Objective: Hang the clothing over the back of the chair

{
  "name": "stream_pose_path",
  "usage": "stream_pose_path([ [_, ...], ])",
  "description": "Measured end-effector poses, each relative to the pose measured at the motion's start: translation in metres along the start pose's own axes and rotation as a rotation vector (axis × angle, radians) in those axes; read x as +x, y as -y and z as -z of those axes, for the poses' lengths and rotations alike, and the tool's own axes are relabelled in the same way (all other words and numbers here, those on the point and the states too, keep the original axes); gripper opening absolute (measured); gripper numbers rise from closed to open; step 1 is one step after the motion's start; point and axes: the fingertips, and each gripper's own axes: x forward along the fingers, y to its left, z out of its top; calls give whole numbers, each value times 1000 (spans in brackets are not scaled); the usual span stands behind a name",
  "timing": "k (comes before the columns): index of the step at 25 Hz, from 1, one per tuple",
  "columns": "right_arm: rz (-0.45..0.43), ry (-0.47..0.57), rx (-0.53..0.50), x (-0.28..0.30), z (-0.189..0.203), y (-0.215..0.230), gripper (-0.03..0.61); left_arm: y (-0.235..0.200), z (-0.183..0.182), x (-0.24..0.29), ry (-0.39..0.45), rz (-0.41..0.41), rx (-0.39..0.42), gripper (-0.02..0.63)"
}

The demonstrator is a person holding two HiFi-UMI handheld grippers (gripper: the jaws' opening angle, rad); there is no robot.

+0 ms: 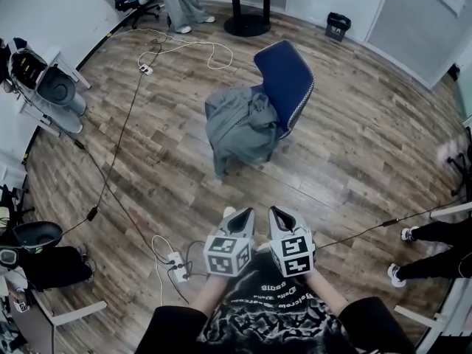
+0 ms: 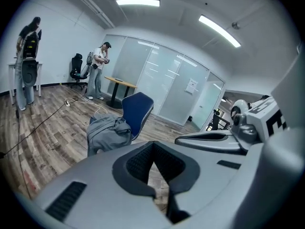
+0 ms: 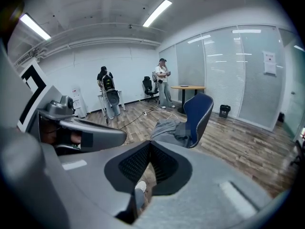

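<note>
1. The grey clothing (image 1: 240,127) lies in a heap on the seat of the blue chair (image 1: 289,80) and spills over the seat's front edge, with the backrest rising behind it.
2. The chair stands on the wood floor (image 1: 354,161), ahead of both grippers and well apart from them.
3. The left gripper (image 1: 245,212) has its jaws pressed together, gripping nothing.
4. The right gripper (image 1: 276,212), just beside it, is likewise closed and empty.

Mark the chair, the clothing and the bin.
chair (image 1: 289,80), head view, middle of the blue backrest
clothing (image 1: 240,127), head view, middle of the grey heap
bin (image 1: 338,25), head view, its dark front
</note>
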Motion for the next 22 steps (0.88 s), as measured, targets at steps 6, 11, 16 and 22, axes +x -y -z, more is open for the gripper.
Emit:
stream_pose_path([
  [6,20,24,-2,21,-24,4,5,-22,-21,17,-9,2,7,9],
  [11,32,16,12,46,-44,7,5,-45,-44,30,-14,17,1,9],
  [16,47,-4,14,74,-62,17,5,-58,-68,54,-17,59,6,9],
  [22,75,3,25,109,-94,22,5,-90,-97,79,-28,85,6,9],
])
